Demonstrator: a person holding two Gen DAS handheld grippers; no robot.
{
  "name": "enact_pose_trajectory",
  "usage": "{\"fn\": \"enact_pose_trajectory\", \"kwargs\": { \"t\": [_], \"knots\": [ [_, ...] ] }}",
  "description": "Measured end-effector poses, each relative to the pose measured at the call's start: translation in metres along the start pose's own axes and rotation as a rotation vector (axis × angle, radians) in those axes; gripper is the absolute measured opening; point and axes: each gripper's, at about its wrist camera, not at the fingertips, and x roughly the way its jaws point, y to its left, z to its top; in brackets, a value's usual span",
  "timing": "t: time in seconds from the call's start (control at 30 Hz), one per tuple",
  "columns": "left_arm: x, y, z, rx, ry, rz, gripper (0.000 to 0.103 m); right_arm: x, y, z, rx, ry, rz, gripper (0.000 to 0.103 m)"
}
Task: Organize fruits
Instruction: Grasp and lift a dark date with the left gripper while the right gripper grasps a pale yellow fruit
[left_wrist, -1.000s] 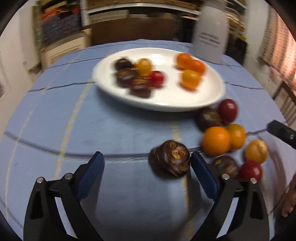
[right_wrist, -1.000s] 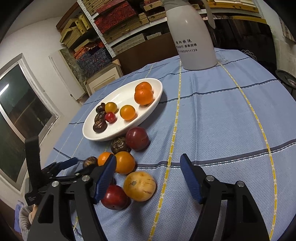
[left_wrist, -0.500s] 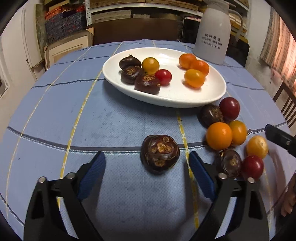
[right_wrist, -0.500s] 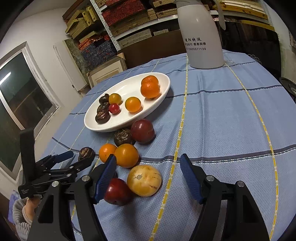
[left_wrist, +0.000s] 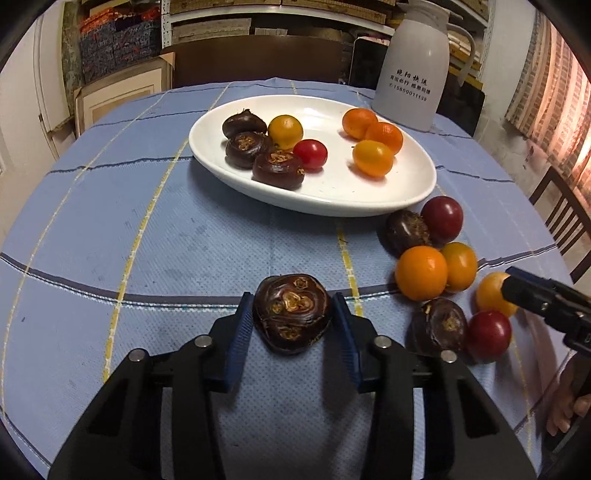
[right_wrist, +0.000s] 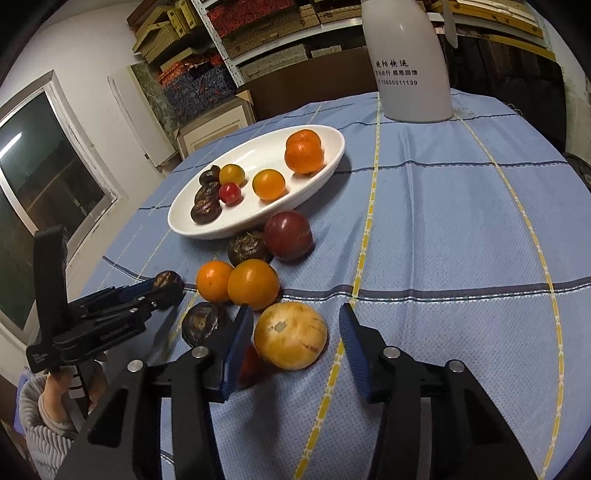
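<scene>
On the worktop (left_wrist: 147, 229), the white plate (left_wrist: 406, 192) holds three dark chestnuts, three orange fruits, a yellow and a red tomato. Left tongs (left_wrist: 293, 319) are closed on a loose chestnut (left_wrist: 291, 314), which I think could slip out since it is rounded. Right tongs (right_wrist: 295, 338) stand open around the pale yellow fruit (right_wrist: 290, 334), and closing may push the red neighbour away.

Table in blue checked cloth (left_wrist: 155, 236), white plate (left_wrist: 417, 192) of fruit, white jug (left_wrist: 413, 70) behind it, loose fruits (left_wrist: 421, 273) beside the plate
</scene>
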Motion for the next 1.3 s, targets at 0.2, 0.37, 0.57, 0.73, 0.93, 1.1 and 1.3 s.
{"fn": "enact_pose_trajectory", "kwargs": {
  "t": [0.2,0.37,0.57,0.73,0.93,1.1,1.3],
  "knots": [
    [0.0,-0.001,-0.001,-0.002,0.0,-0.019,0.042,0.008,0.005,-0.004,-0.018,0.043,0.014,0.042],
    [-0.004,-0.005,-0.002,0.015,-0.011,-0.049,0.042,0.008,0.004,-0.003,-0.008,0.041,0.035,0.039],
    [-0.023,0.002,-0.002,-0.02,-0.094,-0.071,0.042,-0.003,-0.007,0.001,0.047,-0.013,0.054,0.039],
    [-0.043,0.003,-0.003,-0.03,-0.172,-0.086,0.042,-0.009,-0.007,0.002,0.044,-0.048,0.059,0.039],
    [-0.045,0.014,0.003,-0.071,-0.179,-0.095,0.042,-0.008,-0.01,0.003,0.058,-0.045,0.069,0.039],
    [-0.043,0.022,0.012,-0.102,-0.153,-0.116,0.042,-0.009,-0.011,0.012,0.081,-0.033,0.108,0.039],
    [-0.059,0.013,0.042,-0.028,-0.185,-0.071,0.042,-0.024,0.012,0.043,0.008,-0.044,0.088,0.039]
  ]
}}
